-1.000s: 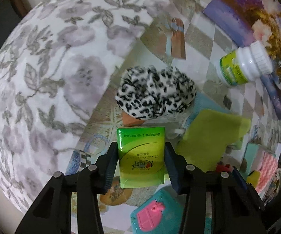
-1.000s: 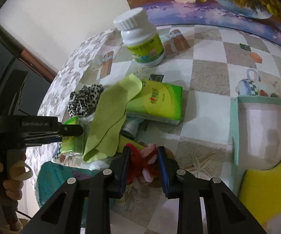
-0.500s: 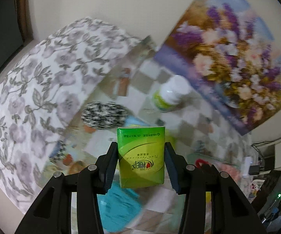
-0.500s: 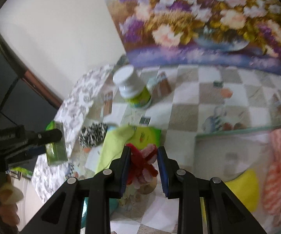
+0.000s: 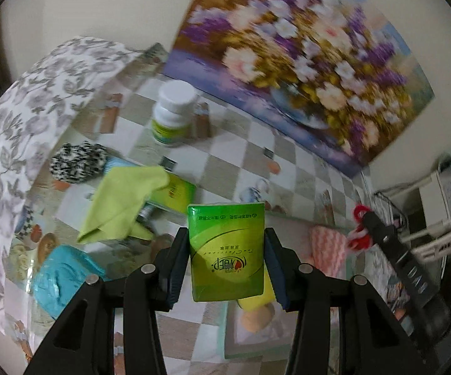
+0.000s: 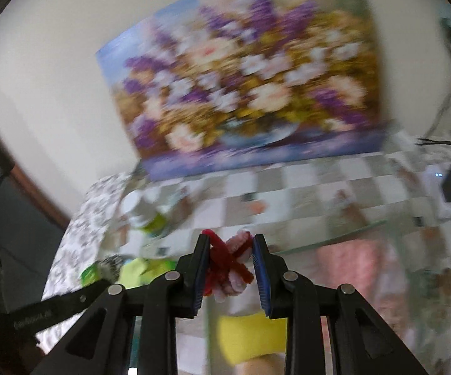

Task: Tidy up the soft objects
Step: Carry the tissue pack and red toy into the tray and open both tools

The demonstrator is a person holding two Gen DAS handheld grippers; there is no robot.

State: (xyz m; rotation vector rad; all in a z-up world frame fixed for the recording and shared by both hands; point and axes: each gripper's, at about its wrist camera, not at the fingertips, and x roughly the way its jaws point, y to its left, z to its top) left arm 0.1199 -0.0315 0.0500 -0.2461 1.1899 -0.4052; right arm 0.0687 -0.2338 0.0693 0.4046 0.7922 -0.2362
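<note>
My left gripper (image 5: pixel 227 251) is shut on a green tissue pack (image 5: pixel 226 253) and holds it above the table. My right gripper (image 6: pixel 229 261) is shut on a red and pink fuzzy twist (image 6: pixel 230 265); it also shows at the right of the left wrist view (image 5: pixel 361 234). Below lies a pale green tray (image 5: pixel 230 334) holding a pink knitted cloth (image 5: pixel 327 250) and a yellow sponge (image 6: pixel 250 334). A green cloth (image 5: pixel 122 200), a second tissue pack (image 5: pixel 177 192), a leopard scrunchie (image 5: pixel 77 162) and a teal pouch (image 5: pixel 61 281) lie on the table to the left.
A white-capped bottle (image 5: pixel 172 112) stands at the back. A flower painting (image 5: pixel 303 59) leans on the wall. A floral cloth (image 5: pixel 22 131) covers the left side. A white rack (image 5: pixel 434 218) stands at the far right.
Both grippers rose and swung right with their loads. The tray now lies below them, and the right wrist view is blurred by motion.
</note>
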